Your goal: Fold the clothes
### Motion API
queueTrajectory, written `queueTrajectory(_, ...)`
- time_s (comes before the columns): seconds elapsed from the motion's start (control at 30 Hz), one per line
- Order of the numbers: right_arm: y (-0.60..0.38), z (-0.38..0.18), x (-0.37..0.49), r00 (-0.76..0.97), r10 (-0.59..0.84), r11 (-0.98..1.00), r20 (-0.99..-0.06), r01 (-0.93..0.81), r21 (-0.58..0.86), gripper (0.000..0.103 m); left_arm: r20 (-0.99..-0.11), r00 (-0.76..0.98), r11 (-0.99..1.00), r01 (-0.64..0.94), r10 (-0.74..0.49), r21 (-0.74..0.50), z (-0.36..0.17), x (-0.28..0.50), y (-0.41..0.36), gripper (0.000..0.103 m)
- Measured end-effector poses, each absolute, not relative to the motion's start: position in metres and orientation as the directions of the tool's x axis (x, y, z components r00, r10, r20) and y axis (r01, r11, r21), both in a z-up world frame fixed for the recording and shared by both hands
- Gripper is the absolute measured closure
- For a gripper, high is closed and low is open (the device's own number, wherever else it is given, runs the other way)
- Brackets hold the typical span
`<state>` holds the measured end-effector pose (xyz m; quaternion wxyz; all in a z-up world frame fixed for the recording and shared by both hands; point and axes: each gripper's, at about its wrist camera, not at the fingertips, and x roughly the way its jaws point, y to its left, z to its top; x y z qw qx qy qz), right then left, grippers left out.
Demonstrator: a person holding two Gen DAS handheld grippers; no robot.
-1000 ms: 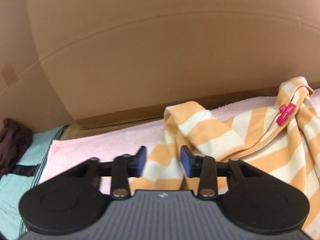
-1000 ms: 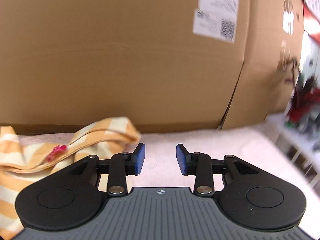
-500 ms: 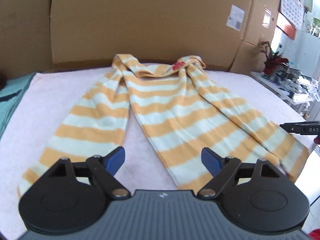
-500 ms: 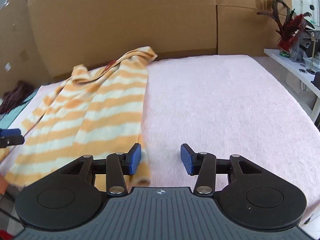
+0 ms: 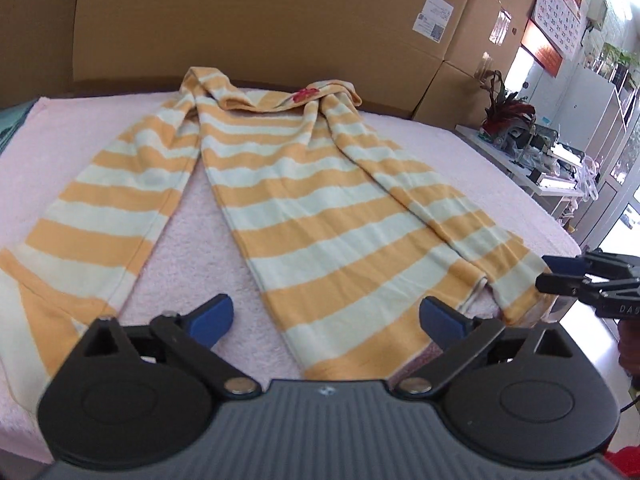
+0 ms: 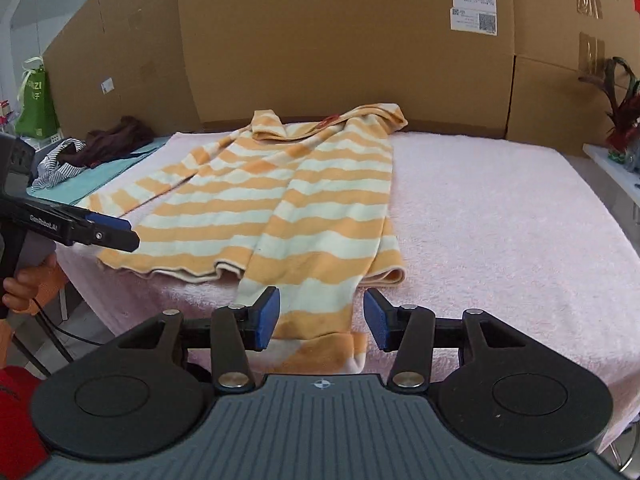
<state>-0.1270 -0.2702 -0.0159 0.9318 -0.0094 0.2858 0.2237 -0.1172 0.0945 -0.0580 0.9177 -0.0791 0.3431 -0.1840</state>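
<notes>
Tall cardboard boxes [image 6: 340, 40] fill the upper half of both views, forming a wall behind the work surface. Below them, a pink towel-covered table [image 6: 500, 208] spreads across the middle of each frame. The orange-and-cream striped shirt [image 5: 320, 208] lies flat on it, collar toward the boxes at upper centre, hem toward the cameras; one sleeve runs to the lower left of the left wrist view, and the other sleeve lies along the shirt's right side. A teal cloth [image 6: 100, 176] with a dark garment [image 6: 116, 136] sits at the left edge of the right wrist view. The left gripper [image 5: 326, 318] is spread wide, empty, just above the hem. The right gripper [image 6: 320, 320] is released too, its blue pads [image 6: 267, 318] flanking the sleeve cuff hanging over the table's near edge.
</notes>
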Motion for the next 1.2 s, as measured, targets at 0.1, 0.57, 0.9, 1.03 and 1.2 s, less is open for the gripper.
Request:
queueTrajectory(0.1,-0.256,-0.029,-0.122,0.765,0.336,0.928,-0.550,-0.368,0.055,0.049,-0.579,0.698,0.906,0.292,-0.422,-0.308,-0.058,-0.115,0.087,0.016)
queueTrajectory(0.57,-0.272,0.017,-0.080,0.861,0.272,0.924,-0.430,-0.358,-0.131,0.099,-0.544,0.706,0.870,0.221,-0.454,-0.440,-0.061,-0.097,0.107,0.103)
queueTrajectory(0.9,-0.312,0.035,-0.026,0.936,-0.055,0.995,-0.347,0.023,-0.096,0.028,-0.546,0.732,0.887,0.175,-0.407,-0.427,-0.059,-0.095,0.126,0.103)
queueTrajectory(1.03,-0.302,0.019,-0.037,0.917,0.035,0.995,-0.398,-0.068,-0.068,0.039,-0.555,0.726,0.893,0.184,-0.405,-0.412,-0.063,-0.092,0.119,0.103)
queueTrajectory(1.2,-0.228,-0.016,-0.107,0.846,0.304,0.899,-0.438,-0.406,-0.162,0.046,-0.551,0.716,0.880,0.192,-0.428,-0.434,-0.064,-0.088,0.118,0.103)
